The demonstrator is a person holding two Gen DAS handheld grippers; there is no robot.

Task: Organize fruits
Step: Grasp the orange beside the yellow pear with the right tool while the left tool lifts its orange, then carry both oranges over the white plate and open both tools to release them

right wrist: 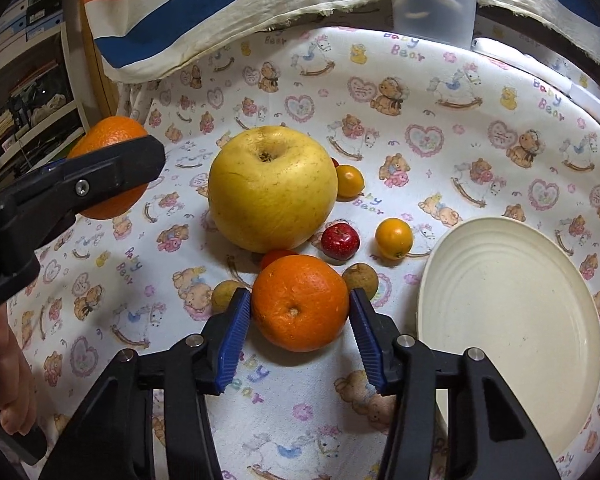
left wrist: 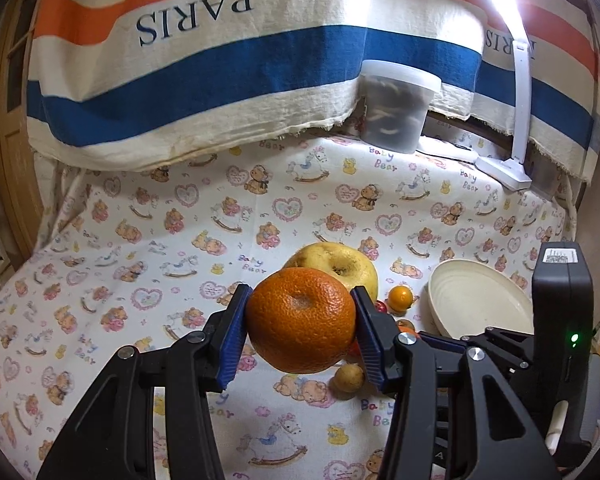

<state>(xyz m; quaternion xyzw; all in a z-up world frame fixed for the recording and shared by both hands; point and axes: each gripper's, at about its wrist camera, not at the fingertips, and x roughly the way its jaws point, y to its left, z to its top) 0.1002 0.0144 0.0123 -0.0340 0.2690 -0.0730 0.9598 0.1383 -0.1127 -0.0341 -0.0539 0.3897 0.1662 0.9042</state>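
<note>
My left gripper is shut on an orange and holds it above the cloth; the orange also shows in the right wrist view at far left. My right gripper stands around a second orange on the table, its blue pads close beside it, not clearly pressing. A large yellow apple lies behind it. A cream plate lies to the right and also shows in the left wrist view.
Small fruits lie around the apple: a red one, two small orange ones, brownish ones. A striped cloth, a plastic tub and a white lamp stand at the back.
</note>
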